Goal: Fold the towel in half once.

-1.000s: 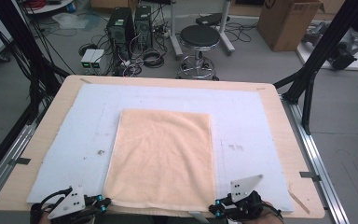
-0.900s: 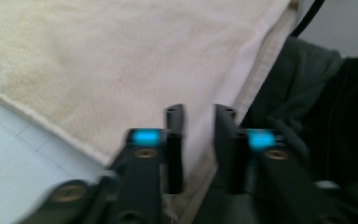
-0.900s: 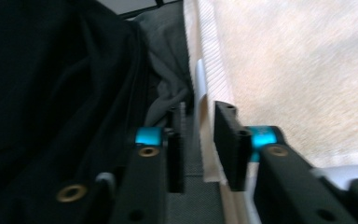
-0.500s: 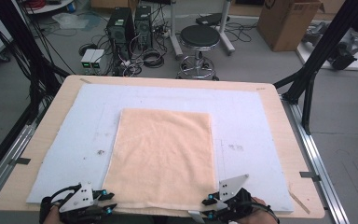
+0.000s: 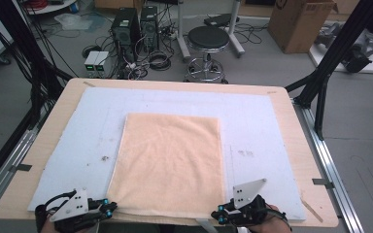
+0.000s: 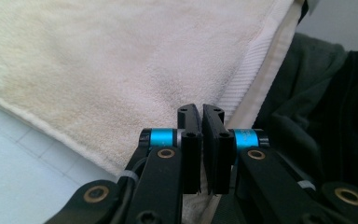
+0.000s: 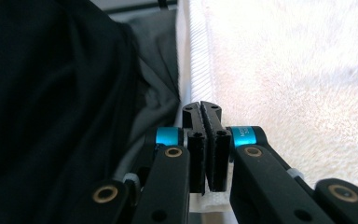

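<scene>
The peach towel (image 5: 170,165) lies flat on the table's white mat (image 5: 257,126), long axis running away from the person. The left gripper (image 5: 108,210) and right gripper (image 5: 219,215) have just been closing, each pinching a near towel corner, equally placed.

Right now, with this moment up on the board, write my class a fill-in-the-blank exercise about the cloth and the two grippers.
1. The towel lying flat on the pale mat is ____ in colour.
2. The left gripper and the right gripper sit at the towel's two ____ corners.
3. The jaws of both grippers are ____.
4. Beyond the table stands a round black ____.

Missing words: peach; near; shut; stool
</scene>
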